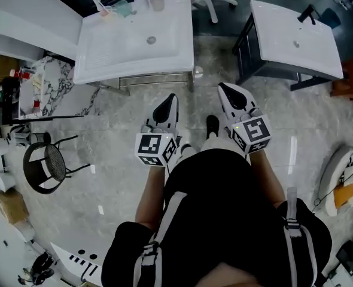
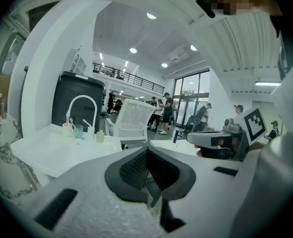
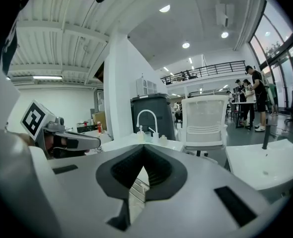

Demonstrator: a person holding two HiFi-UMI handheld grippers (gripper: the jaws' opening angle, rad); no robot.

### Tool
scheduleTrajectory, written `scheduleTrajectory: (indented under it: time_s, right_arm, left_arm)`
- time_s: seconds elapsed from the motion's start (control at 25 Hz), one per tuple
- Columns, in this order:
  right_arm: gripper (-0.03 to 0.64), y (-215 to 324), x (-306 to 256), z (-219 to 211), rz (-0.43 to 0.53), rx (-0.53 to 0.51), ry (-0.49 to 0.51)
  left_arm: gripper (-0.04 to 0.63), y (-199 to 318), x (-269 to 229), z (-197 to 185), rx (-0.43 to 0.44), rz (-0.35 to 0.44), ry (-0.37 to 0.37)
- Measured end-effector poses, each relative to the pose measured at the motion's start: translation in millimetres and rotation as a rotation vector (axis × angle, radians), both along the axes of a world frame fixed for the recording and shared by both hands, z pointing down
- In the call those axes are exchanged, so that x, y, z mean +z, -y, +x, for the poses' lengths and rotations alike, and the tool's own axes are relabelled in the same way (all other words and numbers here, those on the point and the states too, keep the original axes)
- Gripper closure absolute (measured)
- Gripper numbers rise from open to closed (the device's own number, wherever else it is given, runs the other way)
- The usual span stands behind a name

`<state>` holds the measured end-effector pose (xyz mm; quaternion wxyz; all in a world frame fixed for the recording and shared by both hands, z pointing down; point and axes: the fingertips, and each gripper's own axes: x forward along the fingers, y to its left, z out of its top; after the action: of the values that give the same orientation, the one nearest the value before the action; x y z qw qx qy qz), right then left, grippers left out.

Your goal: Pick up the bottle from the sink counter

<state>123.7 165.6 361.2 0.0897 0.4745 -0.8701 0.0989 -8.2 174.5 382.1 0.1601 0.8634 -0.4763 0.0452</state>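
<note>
Head view: left tool (image 1: 170, 102), right tool (image 1: 225, 90) both pinched shut, empty — not yet near the desk's (image 1: 113, 61) bottle (image 1: 157, 3).

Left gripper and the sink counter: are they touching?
Apart. The head view shows a stretch of floor between the left gripper and the sink counter.

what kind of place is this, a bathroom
Probably an open office or lab, not a bathroom: a free-standing sink counter, a second sink unit, a white office chair, people by tall windows.
</note>
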Motion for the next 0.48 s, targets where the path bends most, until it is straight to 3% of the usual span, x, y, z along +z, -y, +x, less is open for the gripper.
scheduleTrajectory:
  time_s: [0.48]
  right_arm:
    - [0.614, 68.9, 12.7, 47.6, -0.031, -0.108, 0.001]
  left_arm:
    - [0.577, 55.9, 12.7, 57.9, -0.093, -0.042, 0.012]
